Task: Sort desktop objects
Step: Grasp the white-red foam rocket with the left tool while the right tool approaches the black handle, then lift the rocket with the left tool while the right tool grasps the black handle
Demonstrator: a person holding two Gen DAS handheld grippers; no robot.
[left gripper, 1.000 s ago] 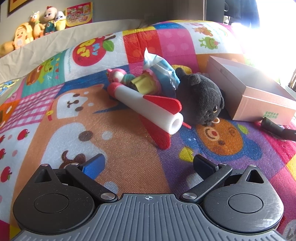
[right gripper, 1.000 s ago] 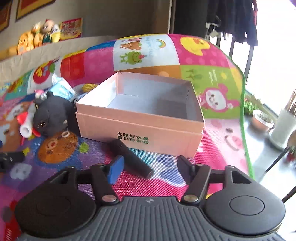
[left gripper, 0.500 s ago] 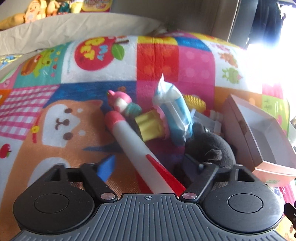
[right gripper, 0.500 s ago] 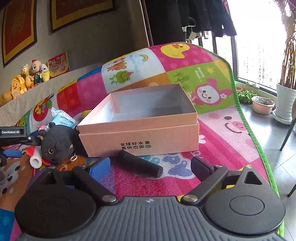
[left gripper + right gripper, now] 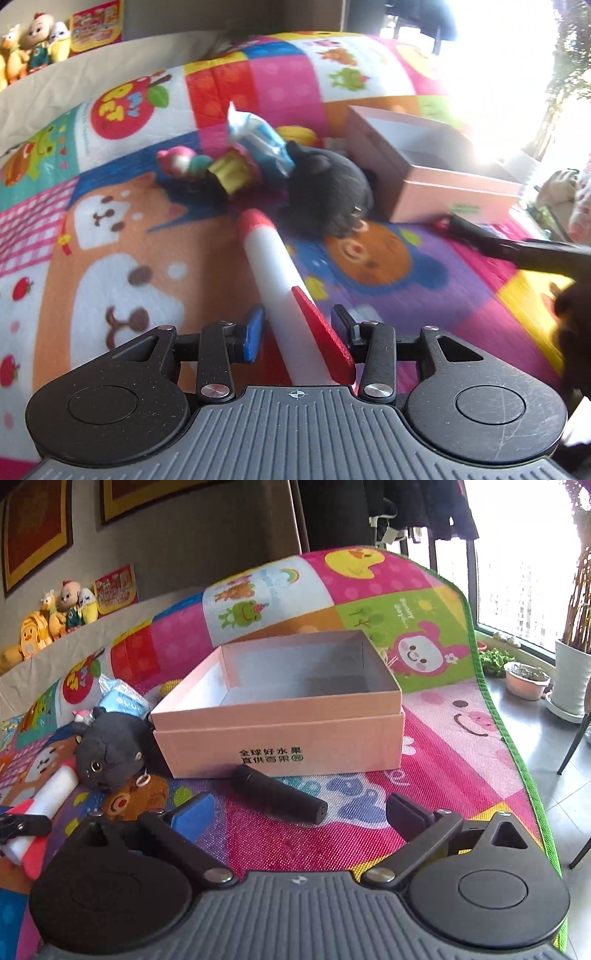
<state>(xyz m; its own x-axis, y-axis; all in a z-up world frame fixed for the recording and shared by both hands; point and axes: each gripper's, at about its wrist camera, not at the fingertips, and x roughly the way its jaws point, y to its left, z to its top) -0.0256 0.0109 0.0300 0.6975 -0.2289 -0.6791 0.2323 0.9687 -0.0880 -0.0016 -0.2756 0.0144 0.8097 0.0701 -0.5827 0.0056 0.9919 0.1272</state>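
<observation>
My left gripper (image 5: 297, 328) is shut on a white foam rocket (image 5: 273, 280) with red fins and a red tip, which points away from me above the mat. The rocket also shows at the left edge of the right wrist view (image 5: 48, 801). My right gripper (image 5: 299, 808) is open and empty, just short of a black cylinder (image 5: 279, 794) that lies on the mat in front of the open pink box (image 5: 280, 734). The box (image 5: 436, 184) looks empty. A black plush cat (image 5: 110, 753) lies left of the box.
Behind the plush cat (image 5: 328, 192) lie a small doll (image 5: 207, 168), a blue tissue pack (image 5: 258, 136) and a yellow item (image 5: 295, 134). The colourful play mat (image 5: 443, 768) ends at a green edge on the right, with potted plants (image 5: 526, 679) on the floor beyond.
My left gripper has closed on the rocket and pulled it away from the toy pile, toward the near side. My right gripper rose a little and stays open near the black cylinder.
</observation>
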